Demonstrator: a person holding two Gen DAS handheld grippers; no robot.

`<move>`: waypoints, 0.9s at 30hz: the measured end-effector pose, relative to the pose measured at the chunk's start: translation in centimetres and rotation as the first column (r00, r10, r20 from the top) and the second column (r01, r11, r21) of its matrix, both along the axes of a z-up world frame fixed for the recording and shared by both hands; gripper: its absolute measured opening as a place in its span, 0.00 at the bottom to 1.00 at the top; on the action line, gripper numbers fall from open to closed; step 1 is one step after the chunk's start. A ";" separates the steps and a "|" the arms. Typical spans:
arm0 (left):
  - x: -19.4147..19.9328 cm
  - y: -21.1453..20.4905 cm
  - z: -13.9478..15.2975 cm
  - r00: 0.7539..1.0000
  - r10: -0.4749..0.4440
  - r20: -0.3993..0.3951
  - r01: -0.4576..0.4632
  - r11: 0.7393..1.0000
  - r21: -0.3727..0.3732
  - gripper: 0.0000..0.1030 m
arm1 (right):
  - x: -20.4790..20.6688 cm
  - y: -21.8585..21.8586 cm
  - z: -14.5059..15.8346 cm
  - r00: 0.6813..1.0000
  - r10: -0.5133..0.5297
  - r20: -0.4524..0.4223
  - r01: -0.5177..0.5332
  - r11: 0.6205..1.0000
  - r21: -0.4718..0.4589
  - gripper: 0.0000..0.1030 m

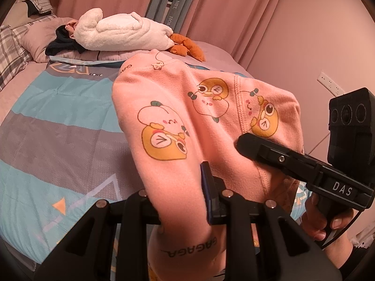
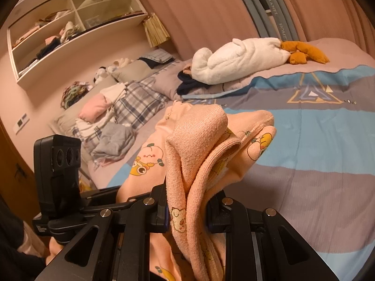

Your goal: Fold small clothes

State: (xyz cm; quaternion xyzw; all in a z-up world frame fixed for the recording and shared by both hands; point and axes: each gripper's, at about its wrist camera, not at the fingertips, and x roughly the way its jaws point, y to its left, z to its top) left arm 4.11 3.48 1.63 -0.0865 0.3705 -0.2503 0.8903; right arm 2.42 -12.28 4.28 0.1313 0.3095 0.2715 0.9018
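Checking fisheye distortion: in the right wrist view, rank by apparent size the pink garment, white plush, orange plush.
1. pink garment, though inflated by nearness to the camera
2. white plush
3. orange plush

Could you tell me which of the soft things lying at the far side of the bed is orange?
The small orange plush toy, lying against the end of the big white plush; the dark garment sits at the white plush's other end.

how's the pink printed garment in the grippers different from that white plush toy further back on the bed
The pink garment is thin fabric printed with cartoon characters; the white plush toy is thick, fluffy and plain. The garment is lifted, pinched by both the left gripper and right gripper; the toy lies untouched on the bed. Both are soft.
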 end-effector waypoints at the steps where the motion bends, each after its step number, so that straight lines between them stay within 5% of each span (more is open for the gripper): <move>1: 0.0 0.0 0.0 1.000 0.003 0.002 -0.003 1.000 0.000 0.24 | 0.0 0.0 -0.1 1.000 0.002 0.001 -0.002 1.000 -0.002 0.23; 27: 1.0 2.0 -0.3 0.997 0.082 -0.002 -0.081 0.997 0.006 0.24 | 2.3 3.0 -0.2 0.998 0.066 -0.001 -0.066 0.996 -0.059 0.23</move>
